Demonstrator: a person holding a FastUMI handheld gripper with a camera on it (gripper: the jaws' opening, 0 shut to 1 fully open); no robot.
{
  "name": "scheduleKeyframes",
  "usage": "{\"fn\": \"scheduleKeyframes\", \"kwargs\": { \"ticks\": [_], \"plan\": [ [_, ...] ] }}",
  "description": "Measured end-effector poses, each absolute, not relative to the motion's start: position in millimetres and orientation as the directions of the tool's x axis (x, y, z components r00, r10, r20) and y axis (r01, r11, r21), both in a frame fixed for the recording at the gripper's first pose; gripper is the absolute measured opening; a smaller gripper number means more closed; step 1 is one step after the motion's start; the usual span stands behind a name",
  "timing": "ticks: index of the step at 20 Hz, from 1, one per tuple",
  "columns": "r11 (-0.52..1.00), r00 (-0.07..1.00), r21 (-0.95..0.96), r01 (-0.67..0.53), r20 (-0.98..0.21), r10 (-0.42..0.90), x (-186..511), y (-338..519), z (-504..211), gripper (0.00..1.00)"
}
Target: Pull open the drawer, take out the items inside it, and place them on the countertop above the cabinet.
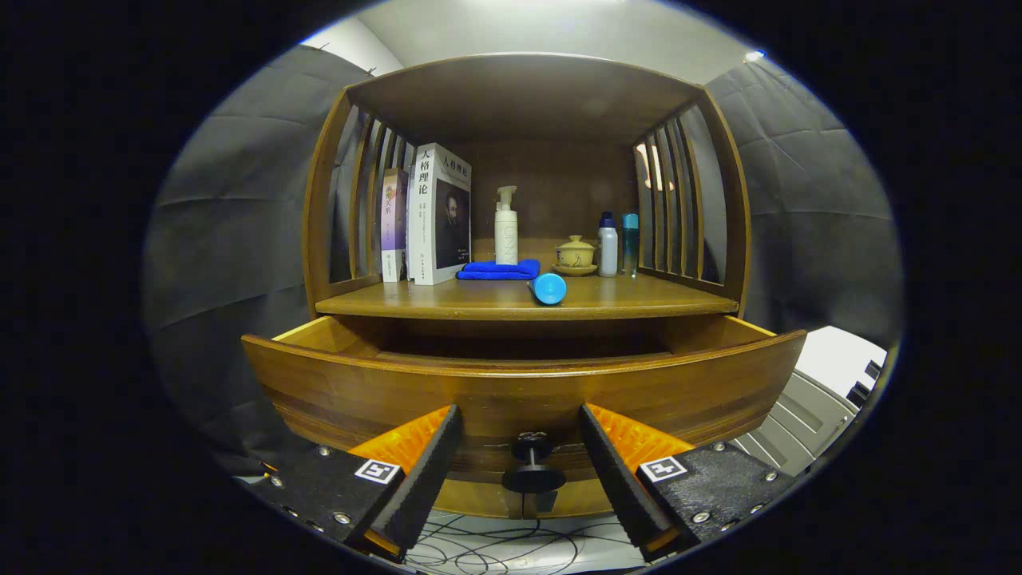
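Gripper view, facing a wooden cabinet. Gripper (519, 471) spread wide, fingers (423, 471) apart and pressing on nothing; dark round knob (532, 471) sitting between them, touching neither. Knob fixed to the front panel of the drawer (519, 383), pulled out toward the fingers; interior hidden behind the front panel, contents not discernible. Loose thin cables (495, 543) on the pale surface below the knob.

Beyond the drawer, countertop (639, 302) of the cabinet, framed by slatted sides and a roof panel. On it, nearest the front edge: a light-blue cylinder (549, 288) lying on its side, end facing the fingers. Just behind it, a folded blue cloth (499, 270), with a white pump bottle (505, 226) upright behind the cloth. To one side of the cloth, two books (437, 214) standing upright side by side, touching. To the other side, a small yellow lidded cup (575, 254) on a saucer, then a white bottle (608, 245) and a teal-capped bottle (630, 243) standing close together near the slats.
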State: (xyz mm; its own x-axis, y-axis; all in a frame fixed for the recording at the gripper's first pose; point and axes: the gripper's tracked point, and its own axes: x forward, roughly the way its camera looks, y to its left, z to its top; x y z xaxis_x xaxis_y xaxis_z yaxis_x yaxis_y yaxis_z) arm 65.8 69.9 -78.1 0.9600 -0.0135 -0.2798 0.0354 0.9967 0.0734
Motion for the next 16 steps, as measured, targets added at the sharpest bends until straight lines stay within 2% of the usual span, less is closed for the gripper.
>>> {"fn": "scheduleKeyframes", "kwargs": {
  "ticks": [16],
  "plan": [
    [0.996, 0.963, 0.081, 0.032, -0.271, -0.009, 105, 68, -84, 0.94]
  ]
}}
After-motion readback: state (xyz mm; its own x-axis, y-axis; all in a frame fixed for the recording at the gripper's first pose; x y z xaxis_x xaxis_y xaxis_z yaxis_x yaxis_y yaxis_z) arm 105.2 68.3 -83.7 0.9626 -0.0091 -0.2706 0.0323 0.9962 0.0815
